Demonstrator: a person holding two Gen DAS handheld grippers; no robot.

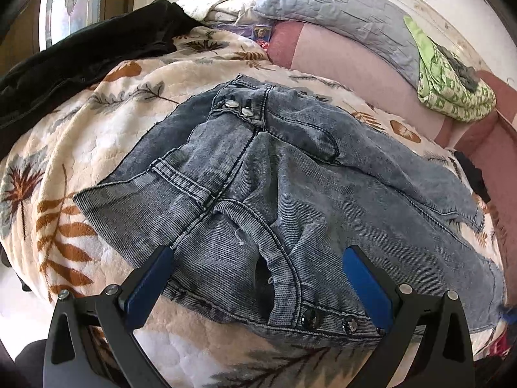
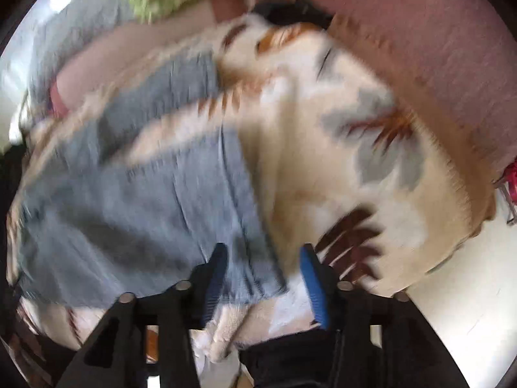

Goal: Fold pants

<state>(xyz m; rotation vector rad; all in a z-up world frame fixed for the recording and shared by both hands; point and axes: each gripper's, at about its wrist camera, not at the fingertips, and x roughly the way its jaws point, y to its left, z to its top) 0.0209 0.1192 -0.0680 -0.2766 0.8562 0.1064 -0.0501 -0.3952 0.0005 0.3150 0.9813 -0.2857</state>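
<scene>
A bed's leaf-print blanket (image 1: pixel 97 123) carries the jeans (image 1: pixel 274 194) mid-bed and a black garment (image 1: pixel 80 51) at its far-left edge.

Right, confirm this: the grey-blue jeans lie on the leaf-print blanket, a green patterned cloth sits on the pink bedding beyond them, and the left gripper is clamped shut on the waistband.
Not quite. In the left wrist view the left gripper is open, its blue pads apart over the waistband, gripping nothing. The rest stands: the jeans lie on the leaf-print blanket, and the green patterned cloth sits on the pink bedding.

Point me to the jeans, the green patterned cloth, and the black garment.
jeans (image 1: pixel 290 174): left wrist view, mid-fabric below the fly.
green patterned cloth (image 1: pixel 452 93): left wrist view, its centre.
black garment (image 1: pixel 80 55): left wrist view, middle of the heap.
</scene>
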